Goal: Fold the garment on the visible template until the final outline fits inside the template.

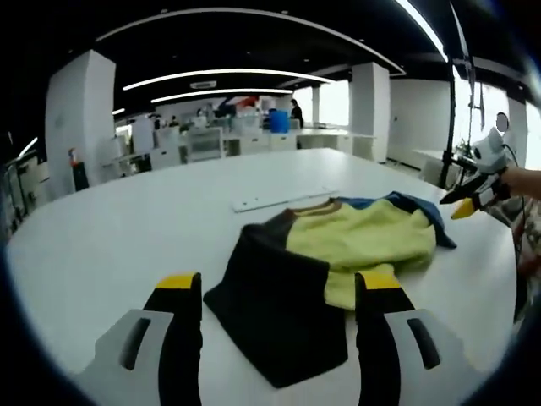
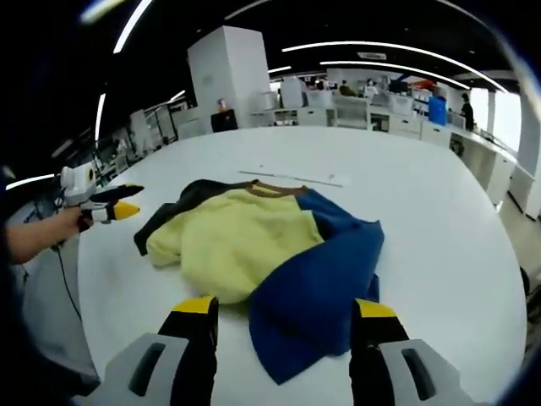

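A sweatshirt lies crumpled on the white table (image 1: 127, 228), with a yellow body (image 1: 363, 237), a dark sleeve (image 1: 275, 313) and a blue sleeve (image 1: 414, 207). My left gripper (image 1: 279, 283) hovers open just before the dark sleeve, its yellow-tipped jaws wide apart and holding nothing. In the right gripper view the yellow body (image 2: 241, 241) sits in the middle and the blue sleeve (image 2: 317, 292) spreads toward my right gripper (image 2: 283, 309), also open and holding nothing. A thin white strip (image 1: 283, 199) (image 2: 296, 178) lies just beyond the collar.
A hand holds the right gripper (image 1: 471, 201) at the table's right edge in the left gripper view; the left gripper (image 2: 114, 207) shows at the left in the right gripper view. Desks, pillars (image 2: 228, 72) and people stand beyond the table.
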Action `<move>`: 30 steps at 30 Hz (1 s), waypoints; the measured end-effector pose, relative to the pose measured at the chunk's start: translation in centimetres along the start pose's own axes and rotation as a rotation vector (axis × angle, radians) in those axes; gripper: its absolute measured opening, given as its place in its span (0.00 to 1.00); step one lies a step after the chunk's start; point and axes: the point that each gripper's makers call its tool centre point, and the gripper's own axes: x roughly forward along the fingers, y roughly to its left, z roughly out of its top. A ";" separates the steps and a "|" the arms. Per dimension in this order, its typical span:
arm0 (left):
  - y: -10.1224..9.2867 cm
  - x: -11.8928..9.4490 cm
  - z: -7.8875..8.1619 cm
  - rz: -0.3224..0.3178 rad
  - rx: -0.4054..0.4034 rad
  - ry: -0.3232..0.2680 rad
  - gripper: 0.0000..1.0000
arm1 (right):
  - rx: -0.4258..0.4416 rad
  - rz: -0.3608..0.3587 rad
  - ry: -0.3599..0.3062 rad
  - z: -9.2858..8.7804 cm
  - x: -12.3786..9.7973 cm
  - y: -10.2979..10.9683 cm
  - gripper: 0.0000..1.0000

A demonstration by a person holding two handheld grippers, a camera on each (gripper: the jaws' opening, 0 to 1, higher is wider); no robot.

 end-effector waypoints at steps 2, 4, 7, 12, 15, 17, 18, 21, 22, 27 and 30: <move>0.2 -0.4 -0.9 0.004 -0.004 0.017 0.70 | -0.008 0.008 0.007 -0.6 0.1 0.3 0.59; 0.2 -0.8 -1.5 0.010 -0.011 0.028 0.69 | -0.022 0.014 0.028 -1.6 0.1 0.7 0.58; 0.6 -1.3 -2.6 0.027 -0.019 0.047 0.68 | -0.033 0.011 0.043 -2.7 0.3 0.9 0.55; 0.8 -2.0 -4.3 0.048 -0.017 0.081 0.62 | -0.109 -0.030 0.070 -4.5 0.5 0.5 0.44; 0.9 -2.1 -5.5 0.059 -0.031 0.111 0.58 | -0.133 -0.045 0.057 -4.9 0.6 0.3 0.36; 0.9 -2.2 -6.0 0.063 -0.035 0.115 0.56 | -0.133 -0.055 0.059 -5.2 0.7 0.1 0.32; 0.8 -2.2 -6.2 0.066 -0.040 0.117 0.54 | -0.131 -0.059 0.059 -5.4 0.7 0.0 0.30; 0.8 -2.3 -6.7 0.078 -0.037 0.133 0.48 | -0.129 -0.069 0.064 -5.8 0.8 -0.1 0.25; 0.9 -2.3 -7.0 0.086 -0.026 0.146 0.45 | -0.126 -0.070 0.066 -5.9 0.8 0.0 0.24; 0.8 -2.3 -7.8 0.095 -0.059 0.159 0.34 | -0.165 -0.090 0.067 -6.4 1.1 0.3 0.17; 0.7 -2.4 -8.4 0.099 -0.105 0.179 0.28 | -0.166 -0.090 0.057 -6.2 1.1 0.4 0.11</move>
